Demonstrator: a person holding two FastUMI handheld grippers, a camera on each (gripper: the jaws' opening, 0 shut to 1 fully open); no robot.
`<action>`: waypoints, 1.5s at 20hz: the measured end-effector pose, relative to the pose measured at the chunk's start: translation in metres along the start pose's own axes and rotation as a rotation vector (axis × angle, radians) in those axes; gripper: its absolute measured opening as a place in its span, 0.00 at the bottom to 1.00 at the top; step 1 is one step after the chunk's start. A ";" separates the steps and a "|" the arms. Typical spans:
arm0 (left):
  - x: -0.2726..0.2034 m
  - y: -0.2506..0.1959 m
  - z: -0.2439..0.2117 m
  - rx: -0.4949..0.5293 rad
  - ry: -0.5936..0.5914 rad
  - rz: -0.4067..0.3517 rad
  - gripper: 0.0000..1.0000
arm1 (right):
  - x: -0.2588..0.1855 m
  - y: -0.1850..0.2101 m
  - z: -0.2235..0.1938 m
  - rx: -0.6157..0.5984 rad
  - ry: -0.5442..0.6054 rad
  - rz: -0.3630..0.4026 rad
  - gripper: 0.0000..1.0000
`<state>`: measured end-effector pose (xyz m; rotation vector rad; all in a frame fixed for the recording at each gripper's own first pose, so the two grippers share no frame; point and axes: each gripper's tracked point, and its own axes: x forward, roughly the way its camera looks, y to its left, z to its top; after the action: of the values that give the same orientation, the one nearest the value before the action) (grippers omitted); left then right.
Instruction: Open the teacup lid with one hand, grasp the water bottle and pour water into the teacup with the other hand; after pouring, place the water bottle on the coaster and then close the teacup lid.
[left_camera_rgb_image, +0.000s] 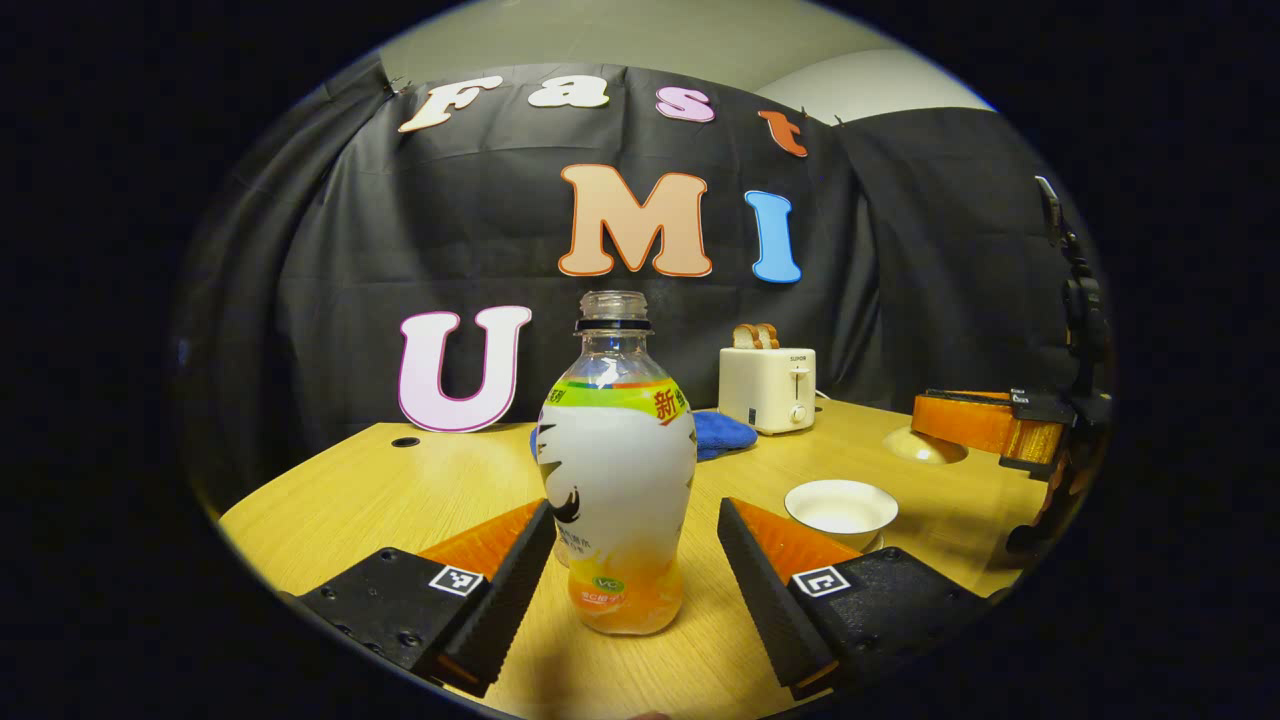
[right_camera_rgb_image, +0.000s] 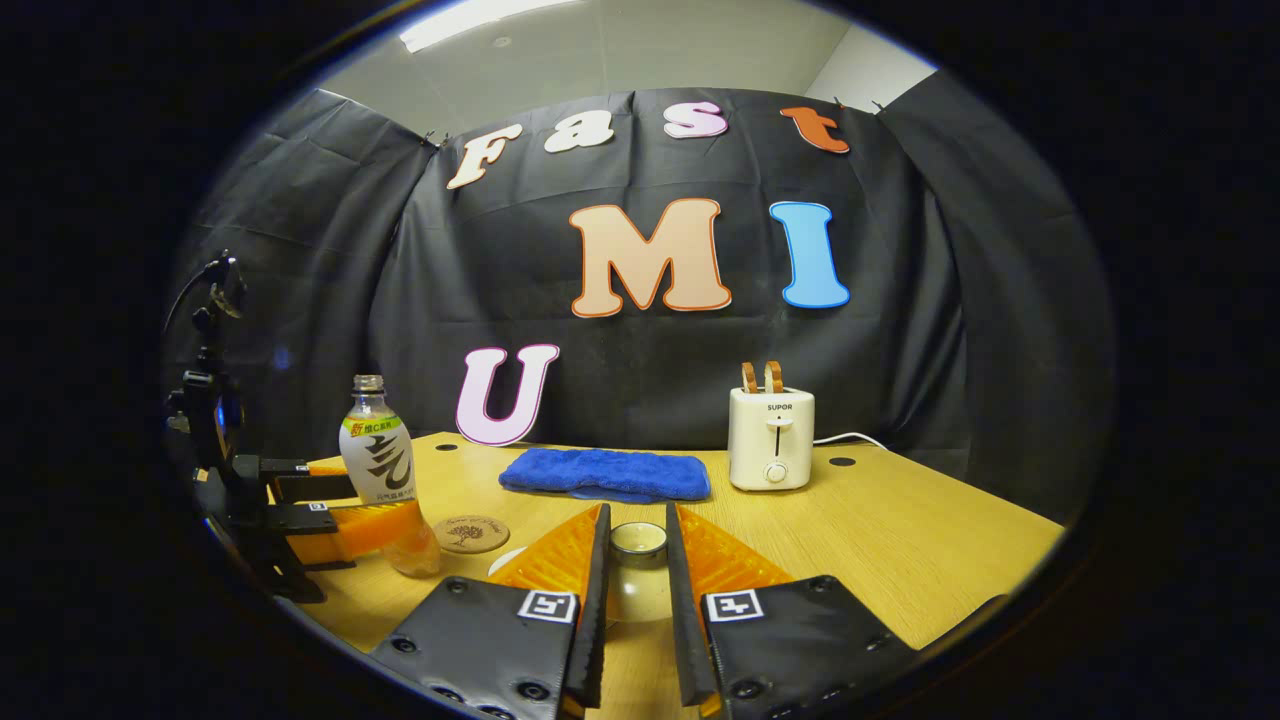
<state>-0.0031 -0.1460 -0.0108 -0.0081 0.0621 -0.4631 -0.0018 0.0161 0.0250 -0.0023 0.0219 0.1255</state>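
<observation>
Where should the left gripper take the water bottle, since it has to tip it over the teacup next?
Grip the water bottle on its straight middle body, coming in level from the near side as the left gripper is already lined up, fingers open either side. The bottle stands upright, uncapped, and the neck is too narrow for tipping steadily.

one water bottle (left_camera_rgb_image: 617, 480), one teacup (left_camera_rgb_image: 841, 510), one lid (right_camera_rgb_image: 638, 541), one coaster (right_camera_rgb_image: 471, 532), one blue cloth (right_camera_rgb_image: 606, 473), one toaster (right_camera_rgb_image: 770, 438), two bread slices (right_camera_rgb_image: 760, 377), two grippers: left (left_camera_rgb_image: 635, 560), right (right_camera_rgb_image: 636, 590)
</observation>
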 end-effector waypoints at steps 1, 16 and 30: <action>0.003 0.001 0.000 -0.001 0.005 0.002 0.95 | -0.001 -0.001 -0.001 -0.002 0.003 -0.002 0.33; 0.018 0.025 -0.001 0.151 0.112 0.085 0.55 | -0.015 -0.025 0.008 0.019 -0.014 -0.031 0.34; 0.047 0.022 0.020 0.784 0.117 0.100 0.55 | -0.026 -0.042 -0.005 0.046 0.004 -0.062 0.34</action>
<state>0.0498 -0.1470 0.0057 0.7885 -0.0078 -0.3630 -0.0228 -0.0288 0.0207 0.0429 0.0283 0.0632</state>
